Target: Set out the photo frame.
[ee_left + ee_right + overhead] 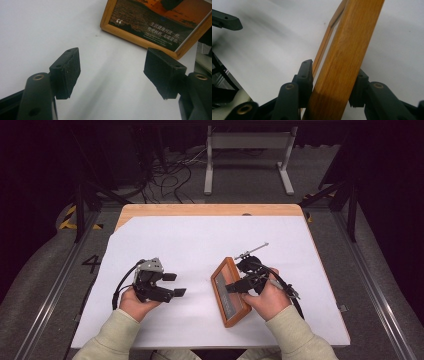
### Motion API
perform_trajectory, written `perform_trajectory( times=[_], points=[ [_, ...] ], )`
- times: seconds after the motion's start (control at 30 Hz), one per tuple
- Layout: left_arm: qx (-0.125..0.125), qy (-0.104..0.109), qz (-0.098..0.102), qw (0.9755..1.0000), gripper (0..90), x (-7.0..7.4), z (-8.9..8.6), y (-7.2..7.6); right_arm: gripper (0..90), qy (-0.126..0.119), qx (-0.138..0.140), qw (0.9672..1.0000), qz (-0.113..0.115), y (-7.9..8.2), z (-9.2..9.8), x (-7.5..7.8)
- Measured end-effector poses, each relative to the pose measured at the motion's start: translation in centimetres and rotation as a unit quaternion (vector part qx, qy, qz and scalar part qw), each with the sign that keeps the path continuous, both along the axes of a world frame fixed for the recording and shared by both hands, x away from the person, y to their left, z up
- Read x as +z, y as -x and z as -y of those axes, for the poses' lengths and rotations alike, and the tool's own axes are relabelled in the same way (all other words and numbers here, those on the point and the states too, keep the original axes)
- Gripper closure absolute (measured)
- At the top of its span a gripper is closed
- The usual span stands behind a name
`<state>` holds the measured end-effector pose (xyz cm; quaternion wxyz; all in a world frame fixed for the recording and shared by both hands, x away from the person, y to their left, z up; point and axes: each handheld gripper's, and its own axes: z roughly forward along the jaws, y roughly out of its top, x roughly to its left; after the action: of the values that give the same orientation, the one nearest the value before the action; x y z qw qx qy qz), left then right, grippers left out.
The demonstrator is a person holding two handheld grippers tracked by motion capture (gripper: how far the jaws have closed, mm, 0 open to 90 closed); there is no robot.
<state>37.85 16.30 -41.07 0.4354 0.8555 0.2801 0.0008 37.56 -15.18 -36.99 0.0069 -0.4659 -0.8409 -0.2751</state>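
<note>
Right gripper [240,285] clamps the wooden picture frame [229,291]: in the right gripper view its jaws sit against both faces of the frame's [342,67] near side rail, pads pressing on the wood. The frame holds a sunset print with white text, legible in the left gripper view [160,22]. It lies on the white sheet [200,240] that covers the wooden table [210,210], toward the near right corner, set at a slant to the table's edges. Whether its gripped side is lifted off the sheet cannot be told.

Left gripper [170,285] rests toward the near left corner of the sheet, well apart from the frame, its jaws spread wide with nothing between them. Left gripper's pads [71,67] point toward the frame's corner.
</note>
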Motion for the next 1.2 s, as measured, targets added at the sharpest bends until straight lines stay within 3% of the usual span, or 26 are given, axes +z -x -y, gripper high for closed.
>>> perform_trajectory(
  times=[0.37,0.77,1.03,1.2],
  points=[
    [-0.001,0.0,0.0,1.0,29.4,0.0,-0.1,0.0,67.9,0.005,0.012,0.9999,-0.009,-0.2,-0.1,0.2],
    [0.006,-0.002,0.0,1.0,29.4,-0.1,-0.5,0.0,70.0,0.021,0.053,0.9983,0.011,-1.0,0.4,1.9],
    [0.018,-0.002,0.0,0.9998,29.5,-0.2,-1.3,0.3,70.1,0.031,0.104,0.9937,0.029,-2.1,0.6,4.2],
    [0.032,-0.001,-0.002,0.9995,29.6,-0.3,-2.1,0.7,70.1,0.041,0.16,0.9855,0.041,-3.0,0.3,5.7]
  ],
)
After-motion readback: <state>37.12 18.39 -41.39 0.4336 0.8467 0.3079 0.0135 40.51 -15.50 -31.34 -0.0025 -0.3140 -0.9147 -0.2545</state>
